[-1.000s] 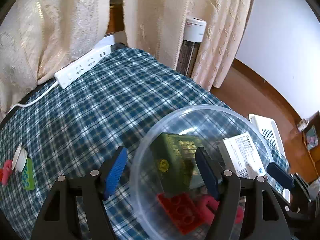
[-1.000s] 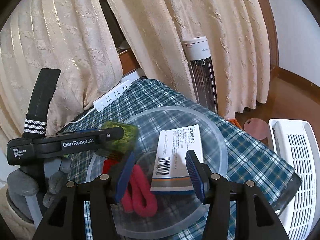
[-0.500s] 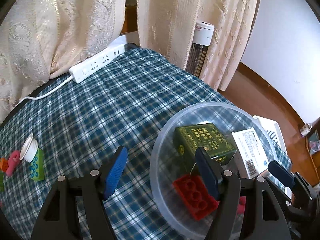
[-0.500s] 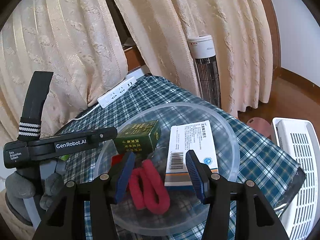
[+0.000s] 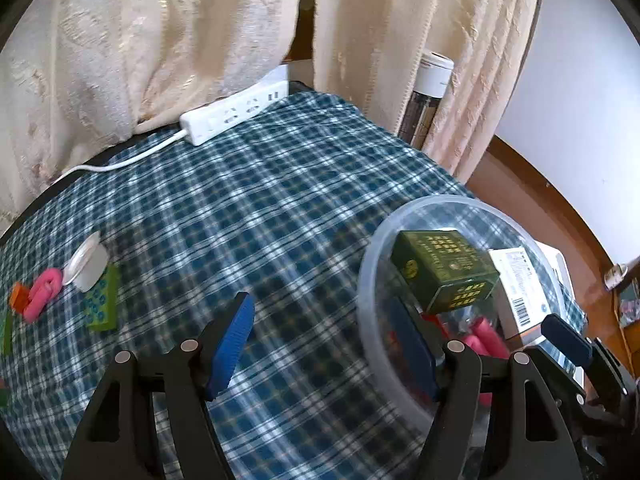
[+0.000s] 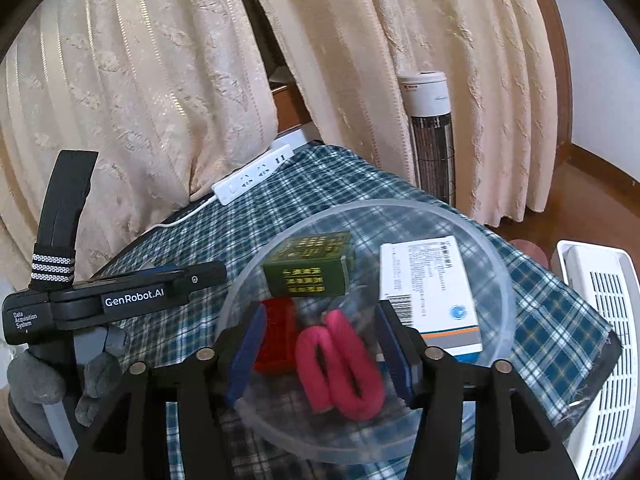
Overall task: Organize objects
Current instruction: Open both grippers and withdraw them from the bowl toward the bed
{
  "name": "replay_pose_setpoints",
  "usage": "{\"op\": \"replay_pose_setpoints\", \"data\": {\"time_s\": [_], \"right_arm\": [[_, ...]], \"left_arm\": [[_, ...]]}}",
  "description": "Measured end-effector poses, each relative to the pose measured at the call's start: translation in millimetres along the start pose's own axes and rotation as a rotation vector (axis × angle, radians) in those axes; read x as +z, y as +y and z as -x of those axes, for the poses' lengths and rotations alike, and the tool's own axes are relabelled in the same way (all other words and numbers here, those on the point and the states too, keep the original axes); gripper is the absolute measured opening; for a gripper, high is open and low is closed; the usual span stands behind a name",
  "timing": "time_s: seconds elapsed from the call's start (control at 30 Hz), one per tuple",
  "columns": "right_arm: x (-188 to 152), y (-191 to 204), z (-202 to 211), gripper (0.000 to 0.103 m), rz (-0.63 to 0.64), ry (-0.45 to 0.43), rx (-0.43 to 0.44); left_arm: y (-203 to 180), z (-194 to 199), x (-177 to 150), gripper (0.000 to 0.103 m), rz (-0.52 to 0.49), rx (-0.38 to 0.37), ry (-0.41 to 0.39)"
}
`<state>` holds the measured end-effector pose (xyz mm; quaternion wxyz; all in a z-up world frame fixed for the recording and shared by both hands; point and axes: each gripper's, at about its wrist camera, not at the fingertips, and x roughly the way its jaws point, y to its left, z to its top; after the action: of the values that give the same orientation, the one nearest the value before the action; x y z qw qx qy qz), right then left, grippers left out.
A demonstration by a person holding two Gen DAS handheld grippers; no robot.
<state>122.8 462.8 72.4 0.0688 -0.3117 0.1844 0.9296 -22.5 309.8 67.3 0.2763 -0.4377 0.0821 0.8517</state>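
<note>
A clear plastic bowl (image 6: pixel 400 206) on the blue checked cloth holds a green box (image 6: pixel 308 272), a white medicine box (image 6: pixel 430 292), a red brick (image 6: pixel 276 336) and a pink hair tie (image 6: pixel 340 364). My right gripper (image 6: pixel 320 352) hovers over the bowl's near side, its jaws opening and pressing on nothing; the hair tie lies below them. My left gripper (image 5: pixel 320 344) is open and empty over the cloth, left of the bowl (image 5: pixel 368 280). Far left lie a pink piece (image 5: pixel 40 292), a white cap (image 5: pixel 86 264), a green brick (image 5: pixel 102 300) and an orange piece (image 5: pixel 18 296).
A white power strip (image 5: pixel 236 114) with its cord lies at the cloth's far edge under cream curtains. A tower heater (image 6: pixel 430 128) stands behind the table. A white slatted basket (image 6: pixel 600 340) sits off the right edge. A gloved hand (image 6: pixel 40 380) holds the left gripper.
The green box dropped from the left gripper into the bowl, and that gripper moved left. The white box came to lie in the bowl. The right jaws stand wider and drew back.
</note>
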Motion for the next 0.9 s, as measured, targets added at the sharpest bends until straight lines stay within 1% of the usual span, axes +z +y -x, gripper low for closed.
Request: {"op": "replay_pose_setpoints", "data": {"time_s": [0.07, 0.1, 0.63, 0.9], "right_arm": [[0, 5, 0, 0.072, 0.008, -0.002, 0.003], [-1, 10, -1, 0.073, 0.014, -0.002, 0.006], [-9, 71, -20, 0.073, 0.099, 0.051, 0.070], [-11, 96, -33, 0.073, 0.118, 0.090, 0.108]], "left_arm": [[7, 3, -3, 0.072, 0.011, 0.008, -0.001], [12, 4, -4, 0.072, 0.018, 0.011, -0.001], [88, 28, -24, 0.072, 0.138, 0.079, -0.020], [124, 43, -33, 0.072, 0.185, 0.126, -0.036]]}}
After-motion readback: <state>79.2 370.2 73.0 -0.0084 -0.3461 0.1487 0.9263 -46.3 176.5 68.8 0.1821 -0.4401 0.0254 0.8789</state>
